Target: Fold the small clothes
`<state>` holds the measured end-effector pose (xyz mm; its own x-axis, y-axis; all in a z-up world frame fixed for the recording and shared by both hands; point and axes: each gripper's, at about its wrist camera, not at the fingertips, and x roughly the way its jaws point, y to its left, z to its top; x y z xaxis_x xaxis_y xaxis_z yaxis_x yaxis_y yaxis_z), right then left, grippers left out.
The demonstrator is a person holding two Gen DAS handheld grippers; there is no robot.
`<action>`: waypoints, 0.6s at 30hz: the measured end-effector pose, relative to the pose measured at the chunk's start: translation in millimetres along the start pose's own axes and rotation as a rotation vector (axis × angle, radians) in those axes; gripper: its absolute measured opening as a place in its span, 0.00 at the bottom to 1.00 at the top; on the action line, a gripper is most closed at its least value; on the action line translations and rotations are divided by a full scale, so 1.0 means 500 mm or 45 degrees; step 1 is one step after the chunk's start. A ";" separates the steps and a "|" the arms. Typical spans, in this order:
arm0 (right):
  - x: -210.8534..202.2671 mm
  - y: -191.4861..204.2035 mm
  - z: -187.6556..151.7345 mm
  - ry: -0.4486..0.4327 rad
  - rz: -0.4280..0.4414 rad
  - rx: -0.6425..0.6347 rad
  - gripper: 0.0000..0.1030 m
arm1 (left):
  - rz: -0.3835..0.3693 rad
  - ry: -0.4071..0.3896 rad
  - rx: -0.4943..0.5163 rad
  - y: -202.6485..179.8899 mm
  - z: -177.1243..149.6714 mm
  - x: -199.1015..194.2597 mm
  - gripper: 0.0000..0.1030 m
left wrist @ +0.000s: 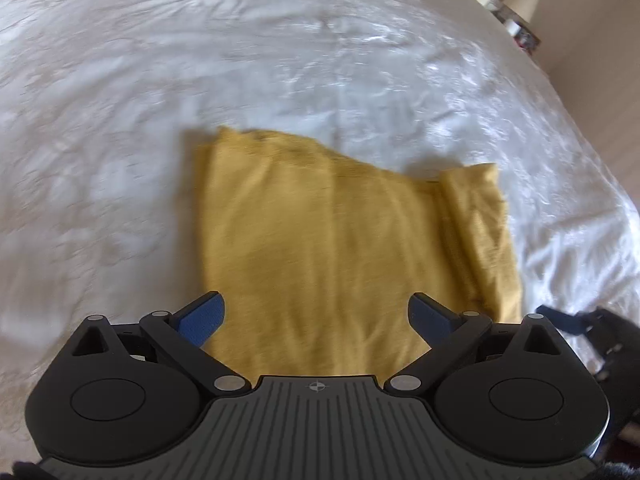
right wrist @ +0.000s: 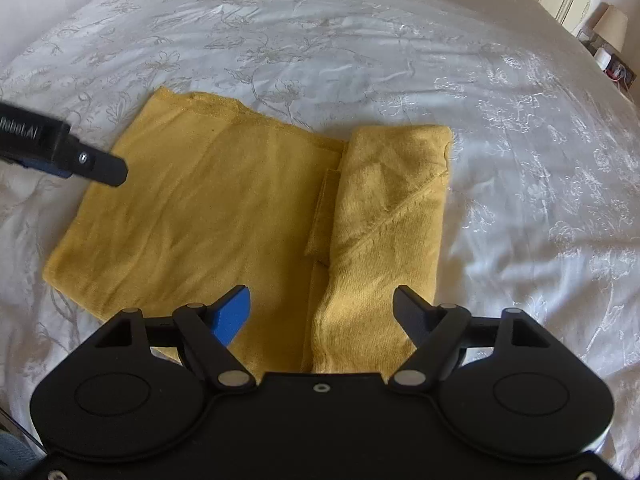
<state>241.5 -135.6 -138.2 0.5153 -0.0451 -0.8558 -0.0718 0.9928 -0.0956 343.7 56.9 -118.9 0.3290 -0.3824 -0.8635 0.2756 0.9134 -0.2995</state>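
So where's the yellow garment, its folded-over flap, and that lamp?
yellow garment [right wrist: 200,208]: right wrist view, flat main panel.
folded-over flap [right wrist: 384,216]: right wrist view, middle of flap.
lamp [left wrist: 522,0]: left wrist view, shade.

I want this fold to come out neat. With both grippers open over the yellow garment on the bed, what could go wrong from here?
1. The folded-over flap along the yellow garment lies loose and rumpled, so it may slip open if that side is lifted.
2. The white bedspread is soft and wrinkled, so the right gripper or left gripper could pinch it along with the garment.
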 end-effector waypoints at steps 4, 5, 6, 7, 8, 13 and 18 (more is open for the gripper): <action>0.019 0.010 -0.016 0.014 0.002 -0.053 0.74 | -0.042 0.015 0.023 -0.049 0.018 0.021 0.97; 0.027 0.011 -0.020 0.025 0.004 -0.069 0.73 | -0.050 0.025 0.021 -0.059 0.021 0.026 0.97; 0.035 0.012 -0.024 0.041 0.005 -0.090 0.69 | -0.059 0.036 0.017 -0.067 0.024 0.032 0.97; 0.043 0.013 -0.027 0.058 0.002 -0.115 0.61 | -0.068 0.046 0.008 -0.077 0.027 0.036 0.97; 0.050 0.012 -0.031 0.072 0.003 -0.138 0.57 | -0.074 0.051 0.003 -0.084 0.028 0.040 0.97; 0.050 -0.039 -0.038 0.058 0.100 -0.119 0.18 | -0.093 0.075 -0.028 -0.125 0.036 0.066 0.97; 0.005 -0.131 -0.032 -0.051 0.153 0.032 0.15 | -0.156 0.107 -0.052 -0.175 0.049 0.102 0.98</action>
<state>233.8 -202.5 -142.4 0.5379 0.0786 -0.8393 -0.1141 0.9933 0.0199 358.3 -45.8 -126.8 0.2179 -0.4799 -0.8498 0.2715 0.8662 -0.4195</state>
